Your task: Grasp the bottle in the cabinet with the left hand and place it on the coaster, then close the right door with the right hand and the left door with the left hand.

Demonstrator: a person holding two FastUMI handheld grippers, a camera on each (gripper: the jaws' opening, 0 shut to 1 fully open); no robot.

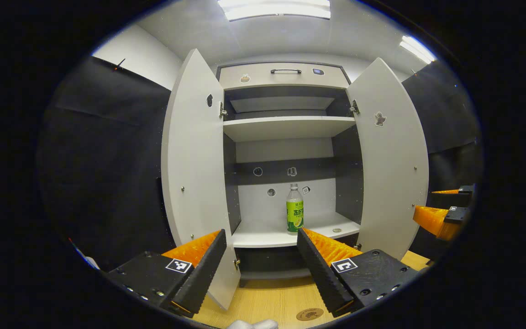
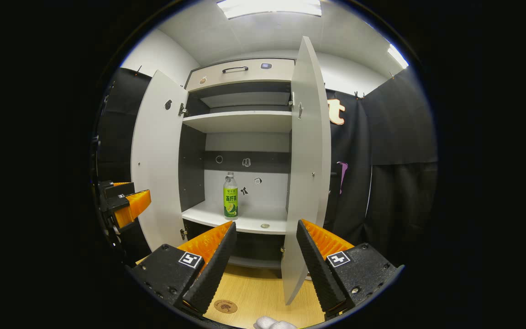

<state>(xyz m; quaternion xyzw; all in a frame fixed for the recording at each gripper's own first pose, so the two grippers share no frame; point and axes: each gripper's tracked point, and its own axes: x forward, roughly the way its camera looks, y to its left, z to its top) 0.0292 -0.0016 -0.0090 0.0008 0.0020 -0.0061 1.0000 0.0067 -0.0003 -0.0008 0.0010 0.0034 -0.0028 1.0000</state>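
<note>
Left gripper [image 1: 260, 260] jaws spread wide, holding nothing; right gripper [image 2: 263, 256] likewise. Bottle [image 1: 294, 209] stands upright on the cabinet's lower shelf [image 1: 263, 235], dead ahead of the left gripper, slightly right of centre, well apart; left is better lined up.

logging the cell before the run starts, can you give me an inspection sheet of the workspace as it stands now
Surface: wooden tabletop in front of the cabinet.
Job's things: bottle upright on the lower shelf, untouched; coaster on the tabletop, bare; left door and right door both open.
Clutter: a small round thing on the lower shelf near the bottle; a white thing at the near table edge, too cropped to tell; stickers on the back panel.
Grippers: left gripper open, short of the cabinet, holding nothing; right gripper open, holding nothing.
Cables: nothing seen.
Surroundings: black cloth wall, ceiling lights.
</note>
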